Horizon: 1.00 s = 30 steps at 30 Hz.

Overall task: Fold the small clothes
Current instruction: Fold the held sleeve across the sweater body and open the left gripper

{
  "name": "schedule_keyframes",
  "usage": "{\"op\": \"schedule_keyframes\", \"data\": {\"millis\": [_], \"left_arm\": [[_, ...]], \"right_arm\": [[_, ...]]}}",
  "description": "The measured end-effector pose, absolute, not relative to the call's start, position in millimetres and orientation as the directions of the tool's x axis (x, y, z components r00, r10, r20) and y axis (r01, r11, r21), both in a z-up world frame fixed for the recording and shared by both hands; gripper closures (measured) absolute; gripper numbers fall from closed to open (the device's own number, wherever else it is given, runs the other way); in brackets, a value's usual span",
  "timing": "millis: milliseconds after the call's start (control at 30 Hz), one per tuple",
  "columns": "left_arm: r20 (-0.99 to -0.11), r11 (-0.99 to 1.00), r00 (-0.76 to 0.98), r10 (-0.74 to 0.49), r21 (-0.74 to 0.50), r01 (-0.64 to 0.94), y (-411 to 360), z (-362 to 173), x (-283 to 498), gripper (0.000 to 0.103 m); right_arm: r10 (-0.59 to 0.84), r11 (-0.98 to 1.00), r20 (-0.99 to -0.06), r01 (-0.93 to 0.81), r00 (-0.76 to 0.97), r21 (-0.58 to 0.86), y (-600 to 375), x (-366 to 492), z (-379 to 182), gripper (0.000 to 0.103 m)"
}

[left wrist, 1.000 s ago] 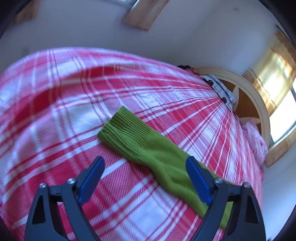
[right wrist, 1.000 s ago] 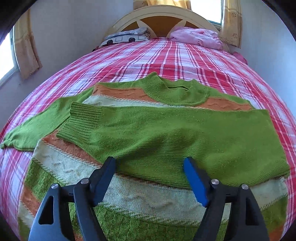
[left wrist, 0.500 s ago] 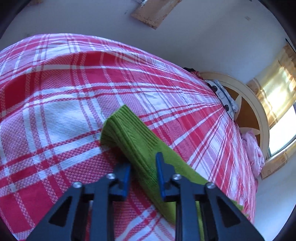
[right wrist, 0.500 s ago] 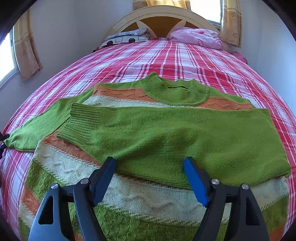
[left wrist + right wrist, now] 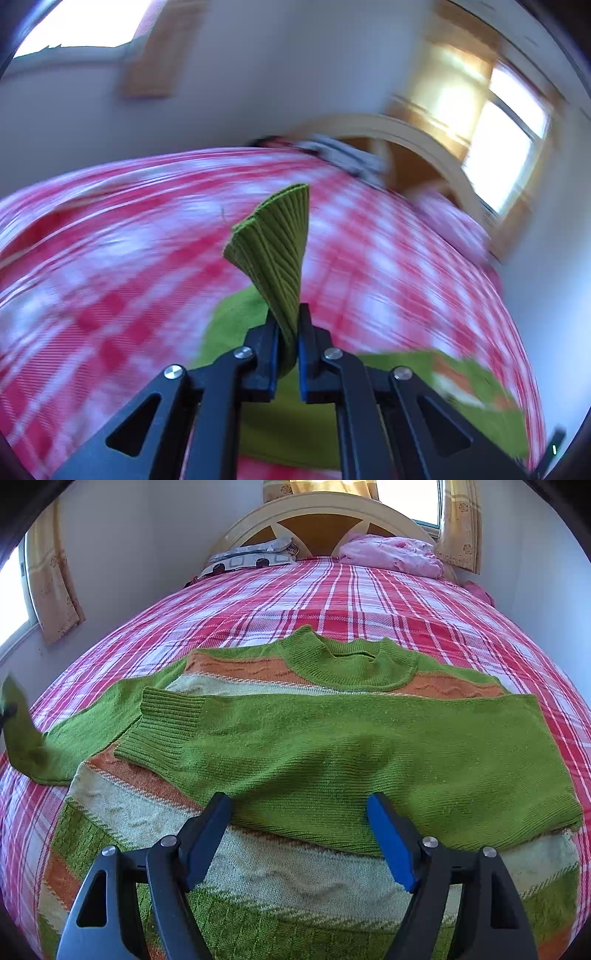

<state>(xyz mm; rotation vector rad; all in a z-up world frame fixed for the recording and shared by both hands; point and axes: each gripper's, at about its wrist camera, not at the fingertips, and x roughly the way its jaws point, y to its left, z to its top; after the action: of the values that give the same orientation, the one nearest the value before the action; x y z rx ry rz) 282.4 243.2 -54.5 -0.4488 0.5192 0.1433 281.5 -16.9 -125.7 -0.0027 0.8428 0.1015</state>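
A green, orange and cream striped sweater (image 5: 306, 871) lies flat on the bed, one green sleeve (image 5: 332, 749) folded across its chest. In the left wrist view my left gripper (image 5: 288, 328) is shut on the ribbed cuff (image 5: 275, 243) of the other green sleeve, lifted above the bedspread, the cuff standing up between the pads. That raised sleeve (image 5: 20, 731) shows at the far left edge of the right wrist view. My right gripper (image 5: 299, 834) hangs open just above the sweater's middle, with nothing between its fingers.
The red and white plaid bedspread (image 5: 369, 602) covers the bed. At the cream headboard (image 5: 321, 509) lie a patterned pillow (image 5: 251, 555) and a pink bundle (image 5: 391, 554). Curtained windows (image 5: 51, 576) stand on the left and behind the headboard.
My left gripper closed on the sleeve cuff lying on the bedspread, then lifted it and swung it toward the sweater. The right gripper and the sweater body stayed put.
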Motion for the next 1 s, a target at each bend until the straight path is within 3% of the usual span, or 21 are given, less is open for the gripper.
{"op": "schedule_keyframes", "data": {"millis": [167,300,600,633,700,767,800,867,1000], "left_arm": [[-0.508,0.941,0.843,-0.18,-0.338,-0.003,124.8,-45.2,294.5,0.095],[-0.569,0.953,0.783,-0.25,-0.289,0.094,49.0,-66.6,296.9,0.095],[-0.724,0.967,0.646,-0.241,-0.232,0.101,7.2,-107.8,302.5,0.093],[-0.725,0.964,0.64,-0.255,-0.244,0.106,9.7,-106.0,301.4,0.09],[-0.732,0.959,0.624,-0.273,-0.253,0.123,12.9,-102.7,293.7,0.073],[-0.758,0.968,0.606,-0.24,-0.235,0.09,22.8,-98.3,280.2,0.019],[-0.755,0.971,0.618,-0.218,-0.232,0.06,31.4,-97.4,268.8,0.012],[-0.713,0.971,0.677,-0.182,-0.239,0.009,56.1,-93.9,245.3,0.009],[-0.71,0.966,0.696,-0.108,-0.241,-0.096,89.9,-105.8,217.3,0.009]], "right_arm": [[0.11,0.994,-0.736,-0.083,0.668,0.073,-20.2,281.7,-124.5,0.026],[0.128,0.99,-0.714,-0.042,0.688,0.137,-33.6,279.4,-122.9,0.026],[0.191,0.964,-0.681,-0.004,0.707,0.266,-55.9,279.2,-124.0,0.026],[0.202,0.96,-0.676,-0.006,0.709,0.28,-56.7,279.4,-124.0,0.026],[0.21,0.957,-0.672,-0.007,0.71,0.291,-58.8,278.1,-124.7,0.026],[0.213,0.955,-0.671,-0.008,0.71,0.295,-59.3,277.9,-124.7,0.026],[0.214,0.955,-0.67,-0.008,0.71,0.296,-59.7,277.7,-124.8,0.026],[0.219,0.953,-0.668,-0.009,0.711,0.303,-60.7,277.5,-125.2,0.026],[0.244,0.941,-0.657,-0.01,0.714,0.339,-66.9,277.2,-125.8,0.026]]}}
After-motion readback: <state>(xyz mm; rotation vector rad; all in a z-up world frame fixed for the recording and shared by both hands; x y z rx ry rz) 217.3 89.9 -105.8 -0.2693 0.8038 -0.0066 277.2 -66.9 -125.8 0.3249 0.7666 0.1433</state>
